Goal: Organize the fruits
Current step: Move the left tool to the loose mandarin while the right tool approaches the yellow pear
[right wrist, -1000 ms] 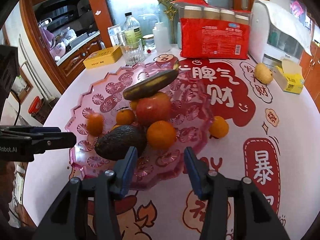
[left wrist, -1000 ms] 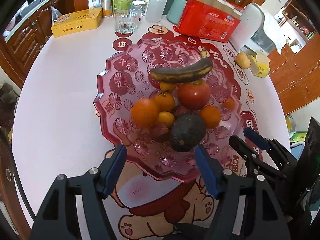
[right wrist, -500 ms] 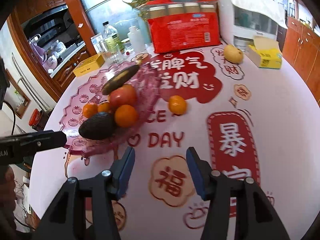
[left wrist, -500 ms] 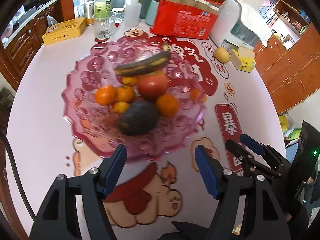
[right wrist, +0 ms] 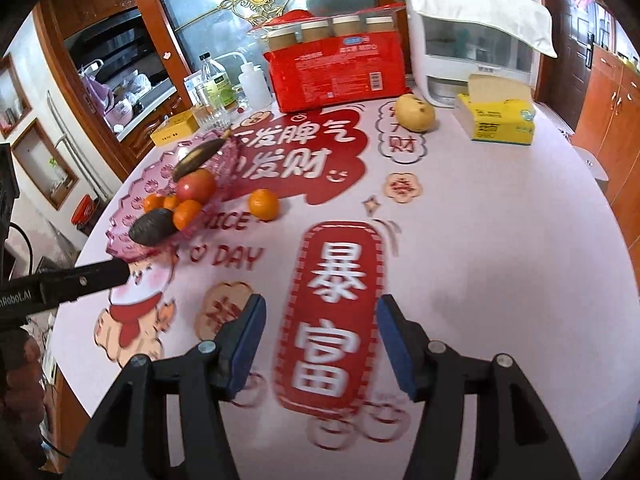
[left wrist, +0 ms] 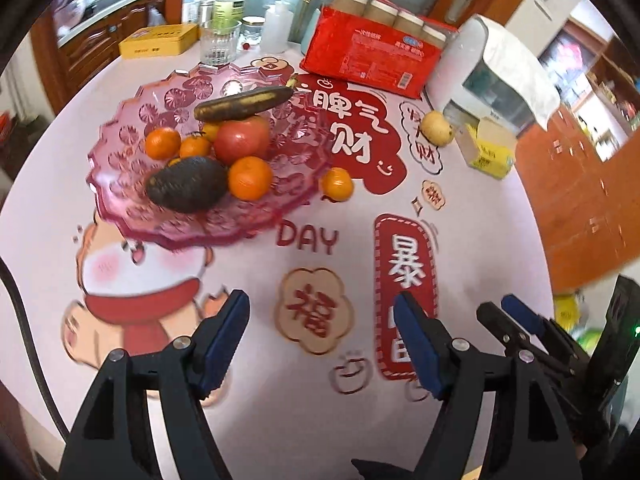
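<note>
The left black gripper with blue pads (left wrist: 322, 320) and the right black gripper with blue pads (right wrist: 320, 322) both point down at a slant, side by side, their jaws opening with nothing between them.

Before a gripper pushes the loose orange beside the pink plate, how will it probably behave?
The loose orange is round and sits on flat tablecloth, so it would likely roll. Its skin looks firm, probably tolerating a gentle squeeze. Pushed leftward, it may stop against the pink plate.
</note>
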The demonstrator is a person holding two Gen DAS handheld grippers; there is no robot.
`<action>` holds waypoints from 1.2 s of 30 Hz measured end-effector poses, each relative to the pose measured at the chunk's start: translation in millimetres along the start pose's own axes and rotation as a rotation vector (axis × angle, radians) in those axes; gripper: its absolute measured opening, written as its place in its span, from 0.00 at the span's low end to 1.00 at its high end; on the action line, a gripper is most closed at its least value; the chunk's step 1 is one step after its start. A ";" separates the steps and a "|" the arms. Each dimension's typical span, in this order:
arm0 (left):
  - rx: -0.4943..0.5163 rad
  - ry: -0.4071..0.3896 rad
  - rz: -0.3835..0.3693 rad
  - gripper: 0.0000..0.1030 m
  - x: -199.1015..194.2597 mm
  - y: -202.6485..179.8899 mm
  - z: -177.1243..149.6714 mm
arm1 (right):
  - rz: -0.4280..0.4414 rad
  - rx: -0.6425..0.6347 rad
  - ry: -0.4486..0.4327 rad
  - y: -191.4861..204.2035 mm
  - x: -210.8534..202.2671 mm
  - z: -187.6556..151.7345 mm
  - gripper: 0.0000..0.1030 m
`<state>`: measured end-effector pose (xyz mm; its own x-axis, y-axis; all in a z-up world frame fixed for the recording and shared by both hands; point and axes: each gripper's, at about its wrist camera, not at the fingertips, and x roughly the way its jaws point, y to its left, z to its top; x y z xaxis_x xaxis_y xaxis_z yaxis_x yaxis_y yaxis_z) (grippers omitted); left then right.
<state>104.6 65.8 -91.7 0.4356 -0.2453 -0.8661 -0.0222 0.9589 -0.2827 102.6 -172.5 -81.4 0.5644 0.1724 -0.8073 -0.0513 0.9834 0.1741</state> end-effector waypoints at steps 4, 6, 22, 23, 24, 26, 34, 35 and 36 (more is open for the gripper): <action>-0.055 -0.035 0.004 0.72 1.8 -18.1 -9.8 | -0.006 -0.014 -0.002 -35.1 -8.8 0.5 0.57; -0.065 -0.043 0.002 0.72 4.1 -26.3 -11.8 | -0.016 -0.014 0.001 -48.9 -10.6 3.5 0.57; -0.196 -0.108 0.048 0.76 53.0 -55.3 8.9 | -0.016 0.004 -0.061 -127.4 -5.5 109.6 0.64; -0.209 -0.114 0.055 0.76 58.1 -55.0 11.4 | -0.015 0.008 -0.066 -131.1 -2.2 123.0 0.65; -0.217 -0.121 0.060 0.76 61.7 -53.8 13.4 | -0.012 0.010 -0.069 -133.7 0.6 133.1 0.65; -0.219 -0.147 0.080 0.76 69.2 -54.5 16.9 | -0.011 0.007 -0.085 -138.3 7.2 156.4 0.66; -0.270 -0.175 0.091 0.76 98.4 -52.7 31.3 | -0.018 -0.078 -0.129 -137.9 48.0 223.6 0.69; -0.282 -0.183 0.090 0.76 102.2 -51.7 33.7 | -0.014 -0.088 -0.132 -137.4 54.9 229.9 0.69; -0.294 -0.190 0.090 0.76 106.3 -50.7 36.4 | -0.016 -0.099 -0.134 -136.0 62.8 236.0 0.69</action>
<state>184.8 -3.7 -154.4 0.5789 -0.1046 -0.8087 -0.3141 0.8866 -0.3395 339.5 -308.9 -22.7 0.6707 0.1538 -0.7256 -0.1188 0.9879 0.0996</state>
